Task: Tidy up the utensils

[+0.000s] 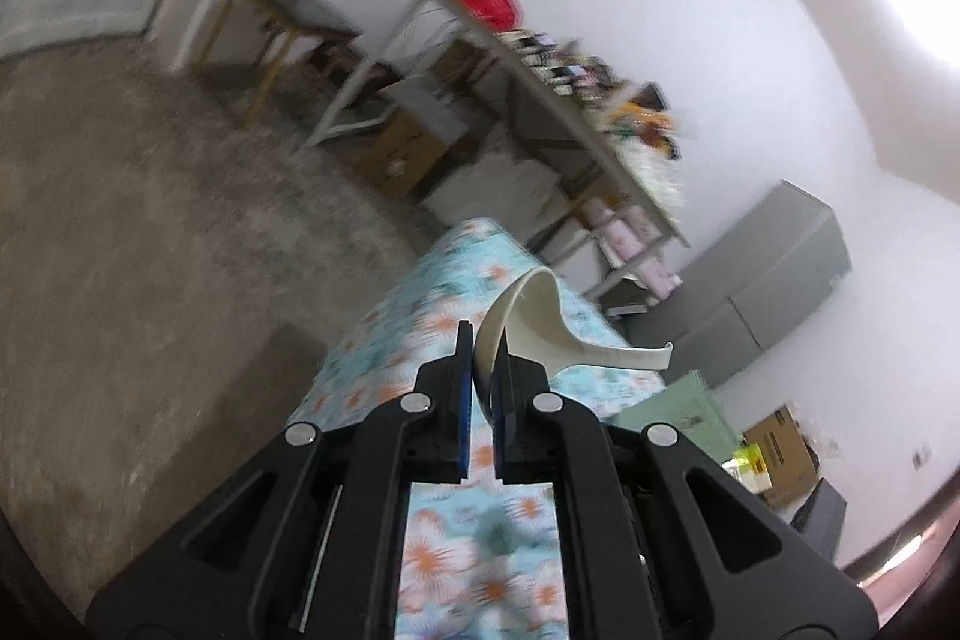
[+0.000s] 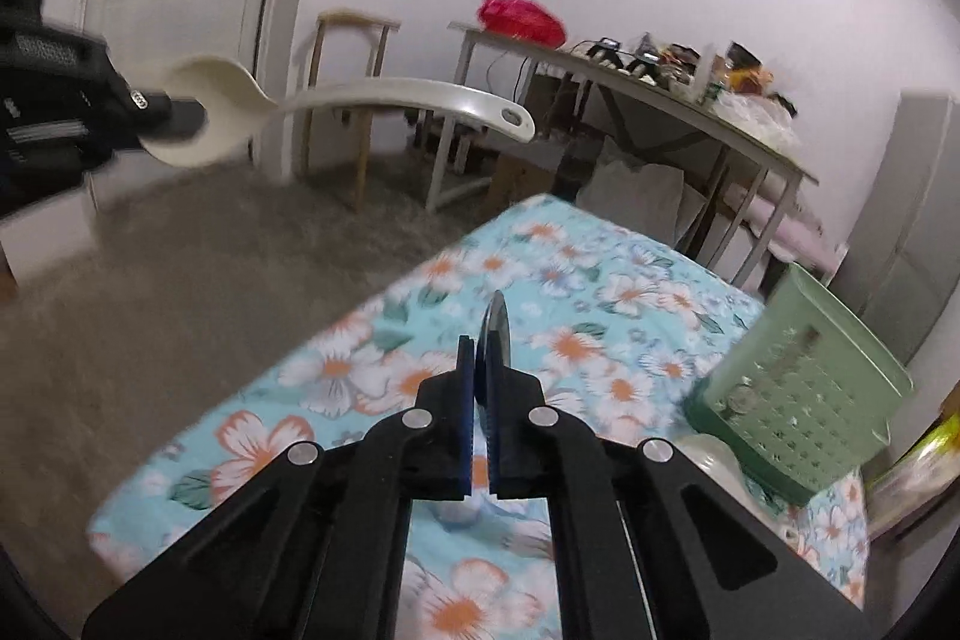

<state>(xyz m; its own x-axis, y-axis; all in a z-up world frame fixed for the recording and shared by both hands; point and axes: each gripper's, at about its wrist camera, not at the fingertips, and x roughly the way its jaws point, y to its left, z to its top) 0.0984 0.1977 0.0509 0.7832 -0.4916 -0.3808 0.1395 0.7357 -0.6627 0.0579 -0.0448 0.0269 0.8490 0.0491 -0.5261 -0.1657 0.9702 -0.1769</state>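
Utensils, two in hand: a white ladle and a thin metal utensil, each carried above a table covered in a flowered cloth. The left gripper is clenched on the rim of the ladle's bowl, the handle jutting out to the right in the left wrist view; in the right wrist view the same ladle appears at upper left, held in the air well clear of the cloth. The right gripper is clamped on the metal utensil, seen edge-on, so whether it is a spoon or something else cannot be told; only its rounded tip stands proud of the pads.

Step in hand, as judged: carrying both pieces to the green basket; a rim grip on a long ladle is likely to let it swing, so a slow, level carry seems wise, lowering the handle end first; the thin piece should be released only once low inside, lest it slip from the narrow hold.

Containers: the green basket stands on the cloth at right, perforated walls, tilted in the fisheye; something round and metallic shows through its wall, but its contents are otherwise unclear; a pale rounded object sits just beside its near corner.
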